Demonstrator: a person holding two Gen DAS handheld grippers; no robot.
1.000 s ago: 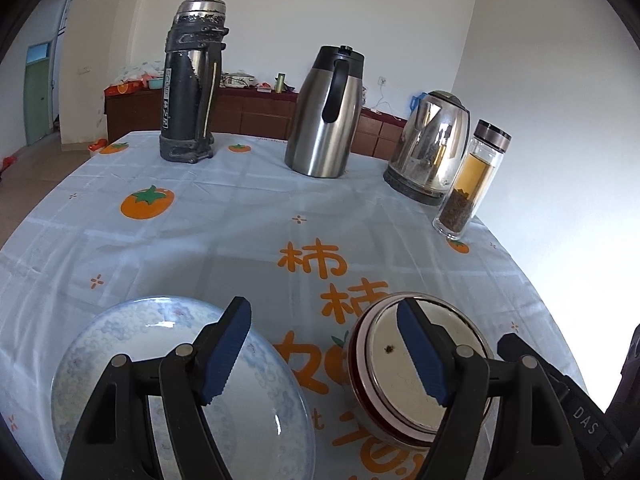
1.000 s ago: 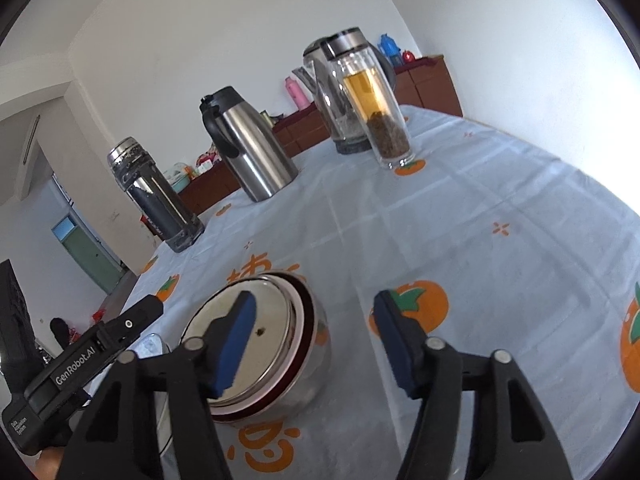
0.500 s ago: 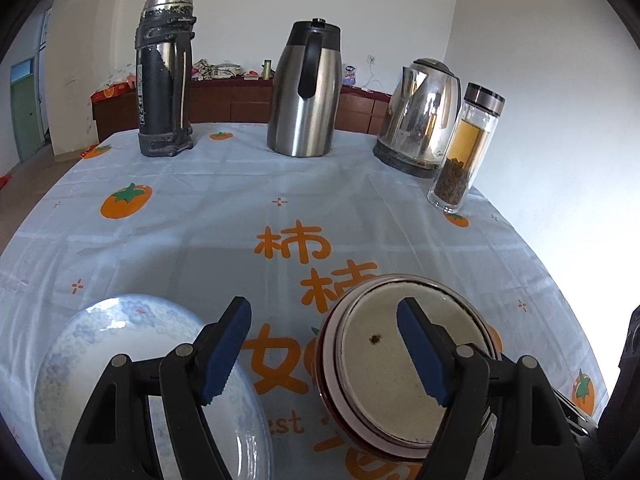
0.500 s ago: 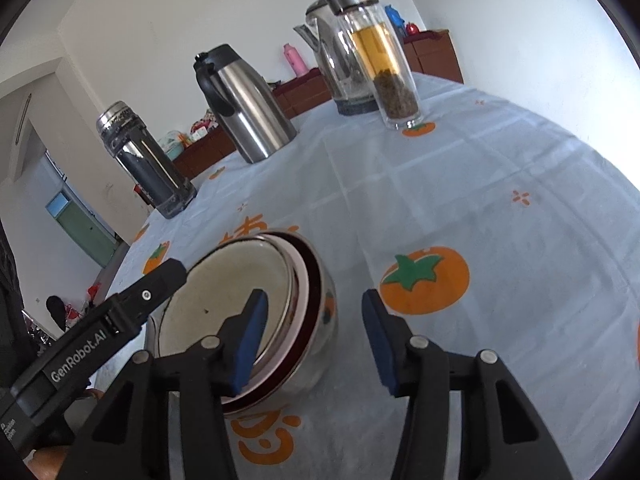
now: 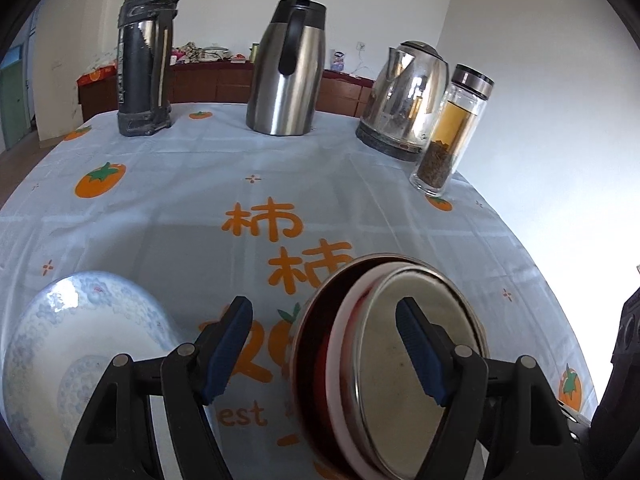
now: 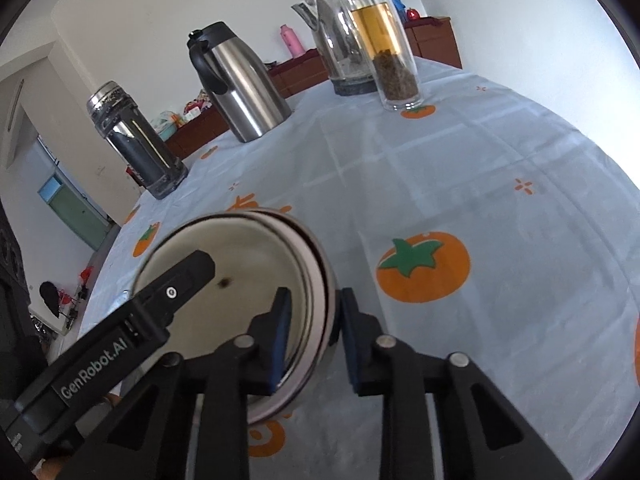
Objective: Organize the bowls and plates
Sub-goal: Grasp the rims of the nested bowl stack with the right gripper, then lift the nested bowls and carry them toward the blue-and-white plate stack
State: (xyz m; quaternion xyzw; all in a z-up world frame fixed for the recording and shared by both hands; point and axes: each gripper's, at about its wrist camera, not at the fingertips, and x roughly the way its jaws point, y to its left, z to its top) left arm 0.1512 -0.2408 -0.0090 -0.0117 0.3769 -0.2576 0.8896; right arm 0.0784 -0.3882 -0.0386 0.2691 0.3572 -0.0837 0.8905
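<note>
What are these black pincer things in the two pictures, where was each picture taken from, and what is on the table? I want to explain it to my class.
No robot here: a person holds a two-fingered tool in each hand, with a camera on each looking along its fingers. One picture is from the left tool, whose jaws stand wide open. The other is from the right tool, whose jaws pinch the rim of the nested bowls; these look tipped up in the left view. On the persimmon-print tablecloth also lie a blue-patterned plate, a dark flask, a steel jug, a kettle and a glass tea bottle.
</note>
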